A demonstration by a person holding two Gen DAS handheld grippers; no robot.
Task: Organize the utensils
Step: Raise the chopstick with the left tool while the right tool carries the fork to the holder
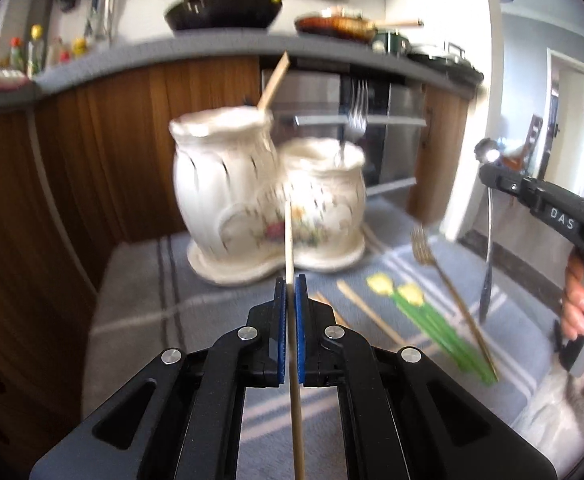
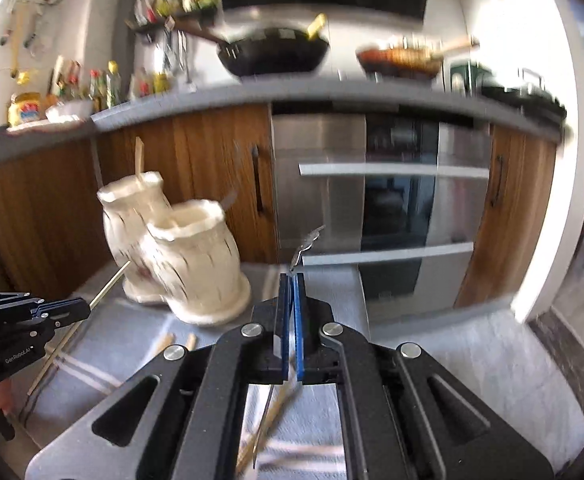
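1. The left tool (image 1: 290, 284) has its blue pads pressed on a wooden chopstick (image 1: 289, 240), which runs straight through the closed gap and points up toward the twin cream holder (image 1: 267, 196).
2. The right tool (image 2: 292, 280) is pinched on a thin metal utensil (image 2: 304, 244); its far end curls up past the pads, and its blurred handle (image 1: 488, 240) hangs below the tool in the left wrist view — which kind of utensil it is cannot be told.
3. Nearer than the holder, on its right side, a gold fork (image 1: 448, 280) and a loose wooden chopstick (image 1: 368, 312) lie flat on the striped cloth (image 1: 139, 292), beside a printed tulip pattern (image 1: 412, 300).
4. The cloth's left edge, left of the holder, runs close along the wooden cabinet fronts (image 1: 71, 160); bare cloth lies open between the tools and the holder.
5. The holder stands near the cloth's far edge: its taller left cup holds a wooden chopstick (image 1: 273, 80), its lower right cup a silver fork (image 1: 356, 112).
6. Behind the holder the steel oven front (image 2: 396, 208) rises to the grey worktop (image 2: 332, 92), whose front lip overhangs and carries a black wok (image 2: 275, 54).
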